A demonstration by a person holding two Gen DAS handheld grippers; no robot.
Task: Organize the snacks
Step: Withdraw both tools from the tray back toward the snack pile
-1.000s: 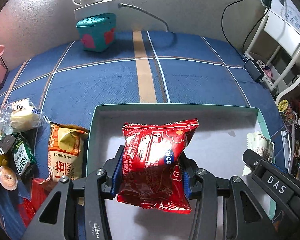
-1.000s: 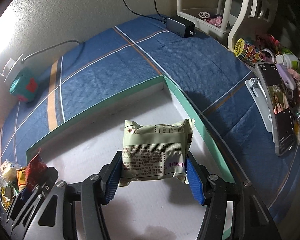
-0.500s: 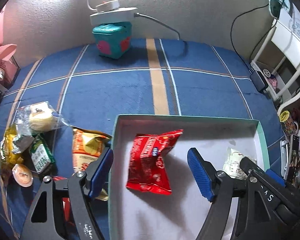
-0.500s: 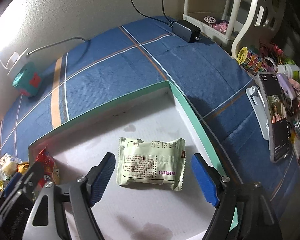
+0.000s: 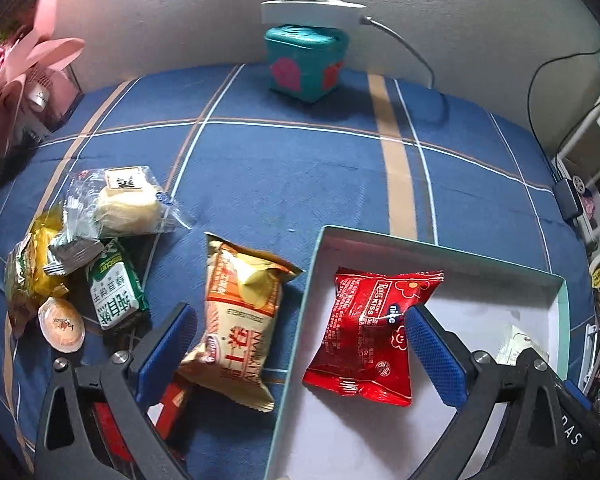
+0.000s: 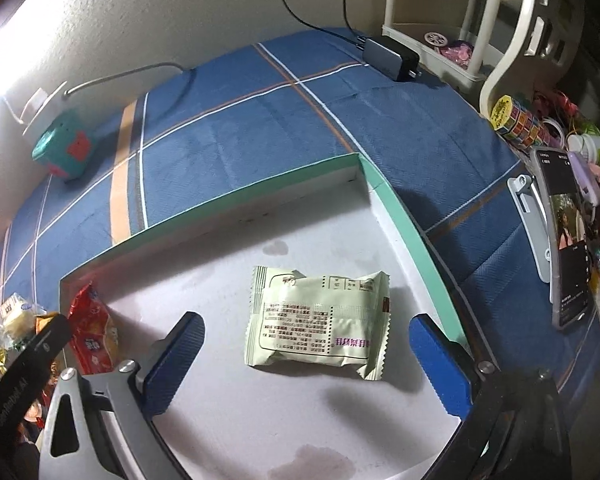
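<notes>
Both blue-padded fingers of the left gripper (image 5: 300, 344) stand spread wide, gripping nothing. One pad hangs over the blue plaid cloth (image 5: 284, 172), the other over the shallow green-rimmed white box (image 5: 432, 243). Between them lie the tan crinkled snack bag (image 5: 240, 324) on the cloth and the shiny red snack packet (image 5: 370, 326) flat inside the box, by its left wall. Over on the right gripper (image 6: 306, 364), fingers spread too, empty; the pale green snack packet (image 6: 320, 322) lies flat on the box floor between them, touching neither pad.
</notes>
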